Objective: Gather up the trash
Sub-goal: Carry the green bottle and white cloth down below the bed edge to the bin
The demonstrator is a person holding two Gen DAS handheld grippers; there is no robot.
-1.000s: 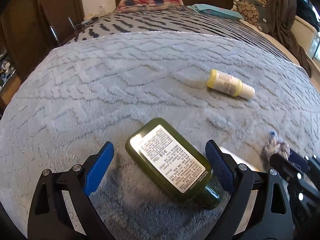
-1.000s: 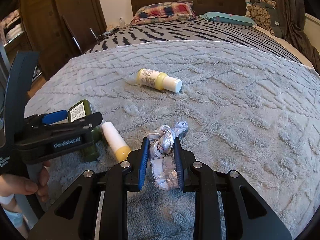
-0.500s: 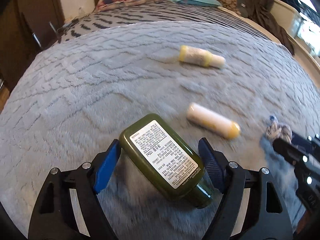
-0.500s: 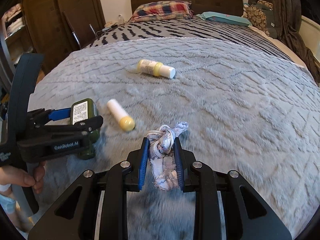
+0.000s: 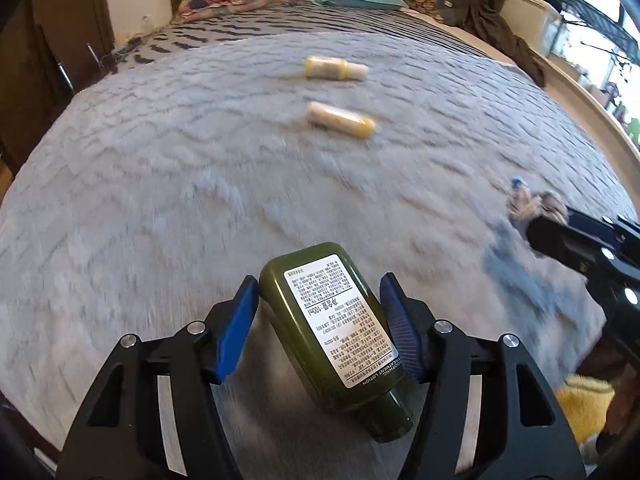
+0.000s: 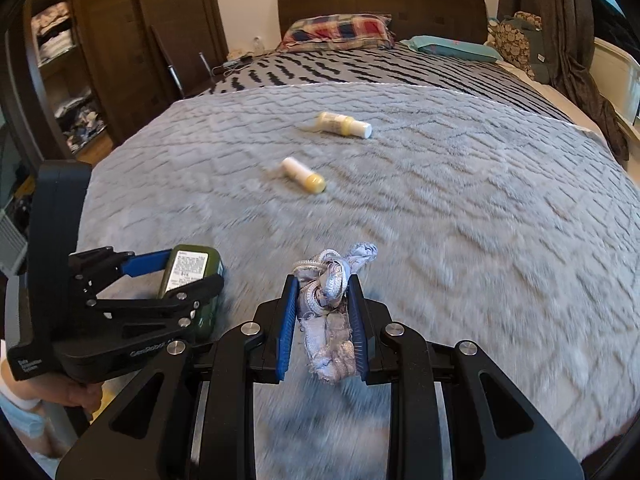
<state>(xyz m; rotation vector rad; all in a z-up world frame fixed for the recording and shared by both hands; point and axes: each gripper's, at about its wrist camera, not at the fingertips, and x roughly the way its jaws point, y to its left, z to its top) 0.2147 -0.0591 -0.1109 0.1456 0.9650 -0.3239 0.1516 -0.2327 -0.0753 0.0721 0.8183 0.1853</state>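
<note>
My left gripper (image 5: 320, 300) is shut on a dark green lotion bottle (image 5: 336, 332) with a white label, held above the grey bed blanket (image 5: 160, 168). It also shows in the right wrist view (image 6: 192, 276). My right gripper (image 6: 324, 292) is shut on a crumpled grey-white wad of fabric trash (image 6: 330, 308), seen from the left wrist view at the right (image 5: 532, 204). Two small yellow-and-white bottles lie on the blanket: a nearer one (image 5: 340, 119) (image 6: 303, 175) and a farther one (image 5: 334, 68) (image 6: 344, 124).
A striped cover (image 6: 360, 68), a plaid pillow (image 6: 336, 30) and a teal pillow (image 6: 452, 46) lie toward the headboard. A dark wardrobe (image 6: 80, 60) stands at the left. Dark clothing (image 6: 580, 80) hangs at the bed's right side.
My left gripper has closed on the green bottle and lifted it back from the blanket. The nearer yellow bottle, hidden behind it before, is in view. The right gripper keeps the fabric wad.
</note>
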